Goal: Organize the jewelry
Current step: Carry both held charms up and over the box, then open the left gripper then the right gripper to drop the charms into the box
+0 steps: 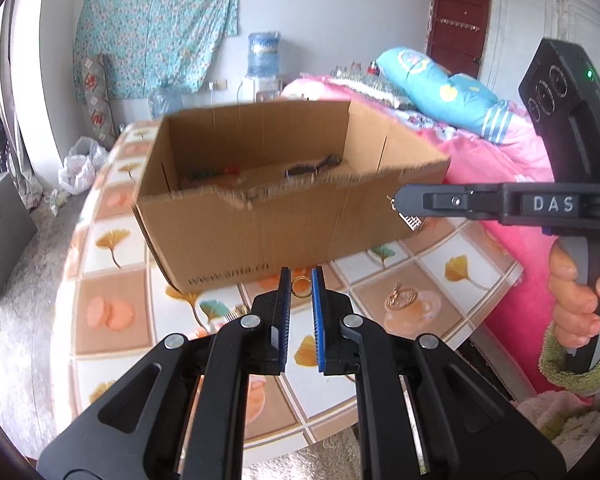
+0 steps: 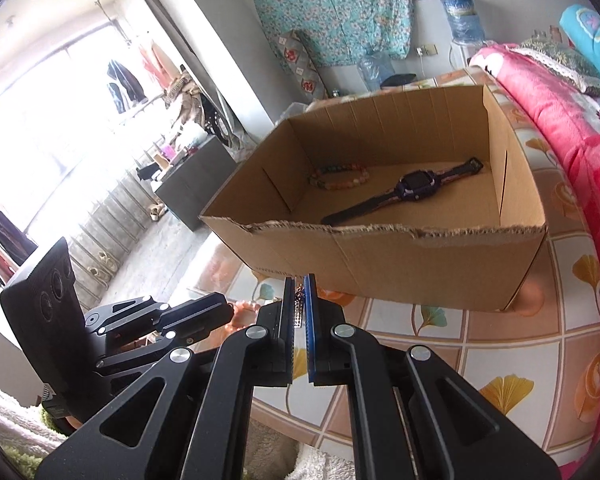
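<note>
An open cardboard box (image 1: pixel 260 236) (image 2: pixel 440 272) stands on the patterned table. Inside it lie a dark wristwatch (image 2: pixel 414 186) and a beaded bracelet (image 2: pixel 340 178). My right gripper (image 2: pixel 299 278) (image 1: pixel 394 200) is shut on a small silver dangling earring (image 1: pixel 413 222) (image 2: pixel 299 308), held in the air just before the box's near right corner. My left gripper (image 1: pixel 301 272) (image 2: pixel 230 312) hovers in front of the box's near wall. Its jaws are almost together, pinching a gold ring (image 1: pixel 302 286) at the tips. A round gold earring (image 1: pixel 400 299) lies on the table to the right.
A bed with a pink blanket (image 1: pixel 492 160) runs along the table's right side. The table's near edge (image 1: pixel 340 420) is close below the grippers, with floor (image 1: pixel 16 320) to the left. Another small metallic piece (image 1: pixel 236 312) lies by the left finger.
</note>
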The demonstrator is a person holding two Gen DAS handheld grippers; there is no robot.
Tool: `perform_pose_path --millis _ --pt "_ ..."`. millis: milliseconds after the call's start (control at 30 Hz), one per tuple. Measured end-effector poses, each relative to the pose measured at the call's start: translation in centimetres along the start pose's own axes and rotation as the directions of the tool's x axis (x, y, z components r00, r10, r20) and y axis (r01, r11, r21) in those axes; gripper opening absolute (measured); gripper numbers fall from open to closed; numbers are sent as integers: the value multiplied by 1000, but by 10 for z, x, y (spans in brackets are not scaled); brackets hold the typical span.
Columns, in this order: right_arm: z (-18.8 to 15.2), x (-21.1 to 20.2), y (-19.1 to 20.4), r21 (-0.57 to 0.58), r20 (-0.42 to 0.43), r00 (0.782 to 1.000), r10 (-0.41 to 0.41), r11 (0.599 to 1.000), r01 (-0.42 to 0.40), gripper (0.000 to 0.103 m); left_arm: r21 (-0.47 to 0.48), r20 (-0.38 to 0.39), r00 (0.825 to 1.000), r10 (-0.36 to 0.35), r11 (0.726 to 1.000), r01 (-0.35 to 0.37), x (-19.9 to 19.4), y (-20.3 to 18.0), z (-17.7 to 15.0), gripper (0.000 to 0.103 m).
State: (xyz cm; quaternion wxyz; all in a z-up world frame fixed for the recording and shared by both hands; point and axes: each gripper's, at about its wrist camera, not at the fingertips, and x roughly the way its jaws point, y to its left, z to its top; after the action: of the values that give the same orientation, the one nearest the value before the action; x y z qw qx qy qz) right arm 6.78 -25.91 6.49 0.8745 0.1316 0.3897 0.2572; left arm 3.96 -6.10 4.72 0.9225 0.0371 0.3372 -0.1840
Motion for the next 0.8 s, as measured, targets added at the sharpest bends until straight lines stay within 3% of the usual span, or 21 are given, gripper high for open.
perform_pose_path --millis 300,433,667,800 --pt "37 -32 9 -51 123 992 -7 999 13 5 31 121 992 -35 999 31 -28 7 51 9" --pt "58 -39 0 -52 160 987 -33 998 42 5 37 125 991 -53 998 49 -19 12 74 9" --pt "87 -17 -36 0 99 992 -83 997 83 5 -41 -9 992 -126 991 126 41 26 107 9" --pt "98 9 -57 20 14 995 -97 995 97 5 -112 -114 976 -184 979 172 89 34 117 9"
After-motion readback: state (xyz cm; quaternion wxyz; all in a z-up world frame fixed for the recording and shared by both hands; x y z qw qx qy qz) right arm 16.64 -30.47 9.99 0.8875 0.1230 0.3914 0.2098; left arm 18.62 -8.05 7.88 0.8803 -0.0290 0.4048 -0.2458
